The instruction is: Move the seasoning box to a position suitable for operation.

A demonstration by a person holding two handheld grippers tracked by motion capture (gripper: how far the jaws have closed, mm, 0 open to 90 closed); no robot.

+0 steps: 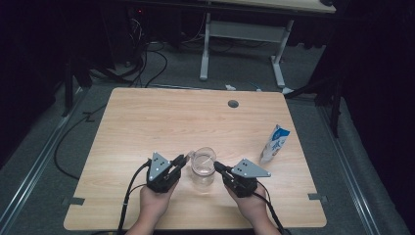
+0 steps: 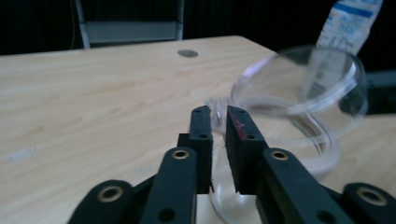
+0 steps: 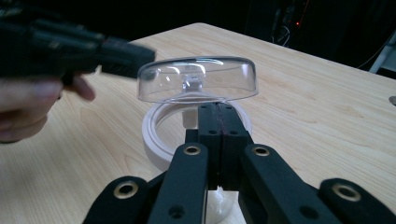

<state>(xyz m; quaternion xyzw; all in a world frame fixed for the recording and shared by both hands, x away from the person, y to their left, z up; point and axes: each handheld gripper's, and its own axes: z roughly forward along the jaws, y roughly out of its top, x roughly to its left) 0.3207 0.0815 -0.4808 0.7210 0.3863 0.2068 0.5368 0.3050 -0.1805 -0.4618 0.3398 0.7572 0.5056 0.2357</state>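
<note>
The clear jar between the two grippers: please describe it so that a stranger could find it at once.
On the light wooden table, look near the front edge, between the person's two hands. There stands a clear round plastic jar with a hinged lid tipped open. Unlike the blue-and-white carton at the right, it is see-through.

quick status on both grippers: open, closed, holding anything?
Left gripper: fingers slightly apart at the clear jar's handle, no firm pinch visible.
Right gripper: closed, fingers pressed together at the jar's near side; whether it pinches the jar cannot be told.
</note>
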